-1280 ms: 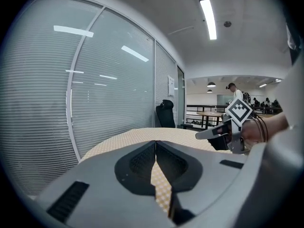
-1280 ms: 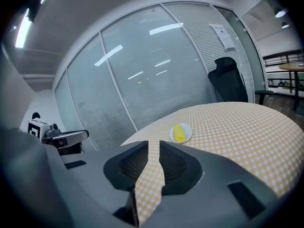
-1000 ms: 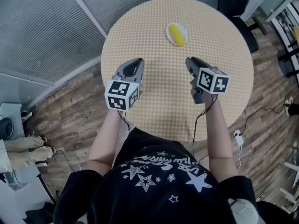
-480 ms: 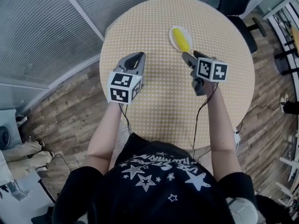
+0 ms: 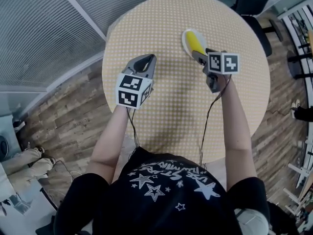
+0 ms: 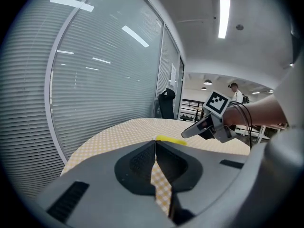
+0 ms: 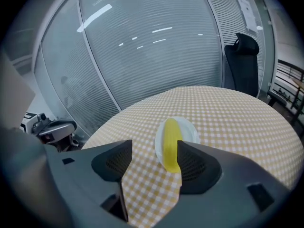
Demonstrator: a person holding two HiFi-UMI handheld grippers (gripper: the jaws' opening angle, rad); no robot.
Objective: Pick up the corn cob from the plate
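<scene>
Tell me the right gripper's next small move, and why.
Probably ease the right gripper forward and slightly right, straddling the corn cob. Its jaws have just been opening and stand wide with nothing between them; the cob lies on the white plate just ahead, nearer the right jaw.

Open tabletop [image 5: 156, 33] rings the plate [image 5: 185, 38], chair [image 5: 252, 4] beyond.

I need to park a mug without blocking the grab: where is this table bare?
Bare table: the near half between the forearms, the stretch from the shut left claw to the far rim, and the right edge beyond the right arm. Crowded: the plate with the corn cob, where the right claw hovers, jaws just opened, pinching nothing.
</scene>
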